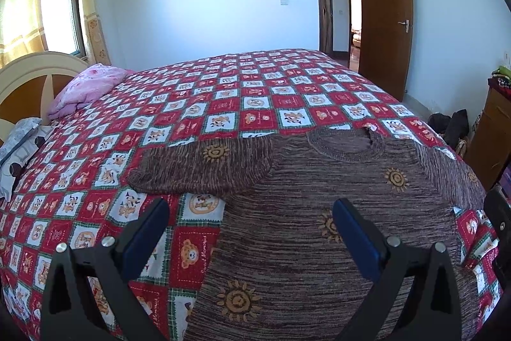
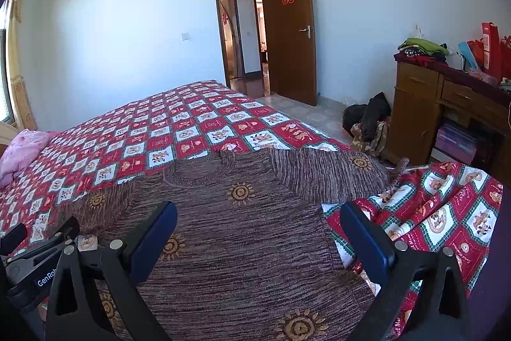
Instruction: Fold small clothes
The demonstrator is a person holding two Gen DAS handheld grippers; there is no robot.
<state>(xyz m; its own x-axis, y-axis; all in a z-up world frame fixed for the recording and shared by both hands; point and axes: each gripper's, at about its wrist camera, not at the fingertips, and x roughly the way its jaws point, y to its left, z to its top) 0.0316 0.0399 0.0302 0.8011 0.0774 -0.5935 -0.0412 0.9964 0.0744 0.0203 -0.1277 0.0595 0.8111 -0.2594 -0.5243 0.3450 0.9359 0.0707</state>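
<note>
A brown knitted sweater (image 1: pixel 319 197) with gold sun motifs lies flat on the bed, collar away from me, sleeves spread to both sides. It also shows in the right wrist view (image 2: pixel 242 229). My left gripper (image 1: pixel 250 222) is open and empty, hovering over the sweater's left lower edge. My right gripper (image 2: pixel 258 226) is open and empty, above the sweater's right lower part. The left gripper's body shows at the left edge of the right wrist view (image 2: pixel 41 251).
The bed has a red and white checked cover (image 1: pixel 223 91). A pink pillow (image 1: pixel 86 88) and headboard (image 1: pixel 28 79) lie at the left. A wooden dresser (image 2: pixel 447 104) with clothes, dark bags on the floor (image 2: pixel 367 117) and an open door (image 2: pixel 290 27) are to the right.
</note>
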